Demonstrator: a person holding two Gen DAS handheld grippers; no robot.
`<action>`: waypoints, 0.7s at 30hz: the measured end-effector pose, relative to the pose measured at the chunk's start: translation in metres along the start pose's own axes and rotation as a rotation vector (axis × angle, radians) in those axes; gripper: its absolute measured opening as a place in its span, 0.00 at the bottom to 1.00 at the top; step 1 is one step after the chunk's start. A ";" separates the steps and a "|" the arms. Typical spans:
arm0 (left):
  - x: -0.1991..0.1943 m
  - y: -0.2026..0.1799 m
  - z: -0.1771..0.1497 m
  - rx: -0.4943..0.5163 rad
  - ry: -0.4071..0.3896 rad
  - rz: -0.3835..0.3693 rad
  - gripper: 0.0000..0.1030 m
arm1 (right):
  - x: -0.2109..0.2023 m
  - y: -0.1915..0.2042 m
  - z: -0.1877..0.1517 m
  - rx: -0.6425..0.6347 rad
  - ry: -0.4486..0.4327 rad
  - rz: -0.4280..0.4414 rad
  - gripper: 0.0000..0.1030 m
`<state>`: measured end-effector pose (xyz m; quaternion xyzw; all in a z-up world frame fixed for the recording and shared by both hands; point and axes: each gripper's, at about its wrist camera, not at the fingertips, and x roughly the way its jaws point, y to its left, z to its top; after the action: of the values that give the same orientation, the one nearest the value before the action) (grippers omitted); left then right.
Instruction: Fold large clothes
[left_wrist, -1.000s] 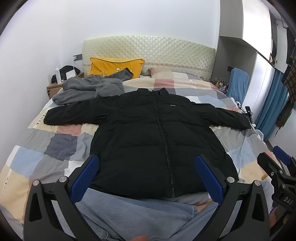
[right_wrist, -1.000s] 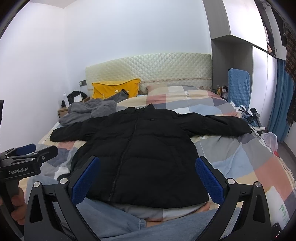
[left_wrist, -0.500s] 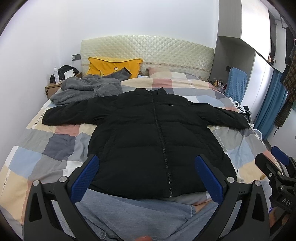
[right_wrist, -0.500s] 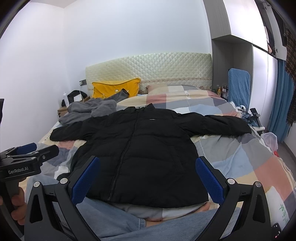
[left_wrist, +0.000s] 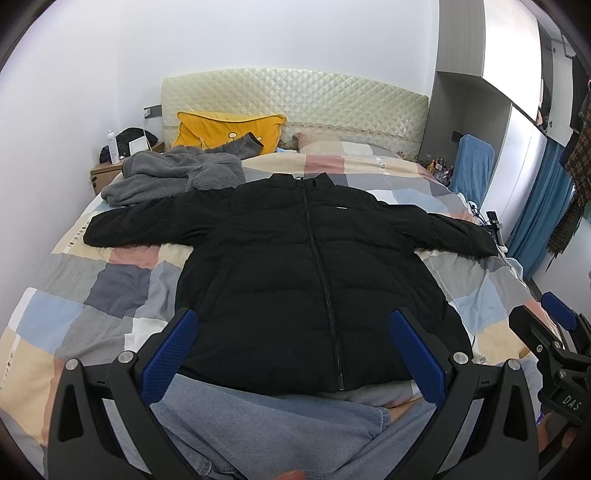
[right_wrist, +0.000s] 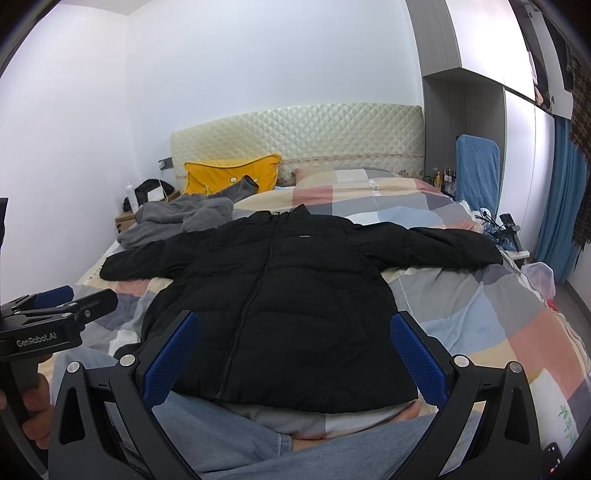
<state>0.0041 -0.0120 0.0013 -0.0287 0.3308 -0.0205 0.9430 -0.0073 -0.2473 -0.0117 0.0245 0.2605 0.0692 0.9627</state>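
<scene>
Bedroom setting: a bed (left_wrist: 92, 295) with a patchwork quilt carries the black puffer jacket (left_wrist: 306, 288), laid flat, front up, zipped, both sleeves spread sideways and its collar toward the quilted headboard (left_wrist: 295, 96). I hold the left hand-held gripper (left_wrist: 291, 354) and the right hand-held gripper (right_wrist: 295, 354) near the hem, each with its jaws spread wide and holding nothing; neither touches the fabric. My jeans-clad legs (left_wrist: 258, 435) lie under the hem. A grey fleece garment (left_wrist: 173, 177) sits heaped by the jacket's left-hand sleeve as viewed, its edge seemingly touching or overlapping that sleeve, with a yellow pillow (left_wrist: 229, 129) behind. Folding appears not yet begun. Risks, as I judge them: the padded shell is slippery and springy, so a shallow pinch may slide off or catch only the top layer; a sleeve fold could drag the fleece along; the far cuff near the bed edge may slip over.
</scene>
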 end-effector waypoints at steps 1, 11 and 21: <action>-0.001 0.000 0.000 0.000 -0.002 0.001 1.00 | 0.000 0.000 0.000 0.000 -0.001 0.001 1.00; 0.000 0.002 -0.002 -0.003 -0.008 0.004 1.00 | 0.000 0.000 0.000 0.002 -0.001 0.000 1.00; -0.001 0.001 -0.005 -0.005 -0.005 -0.005 1.00 | 0.000 0.001 0.000 0.004 0.005 0.000 1.00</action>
<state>0.0008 -0.0112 -0.0019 -0.0319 0.3287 -0.0217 0.9437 -0.0068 -0.2463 -0.0115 0.0263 0.2632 0.0688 0.9619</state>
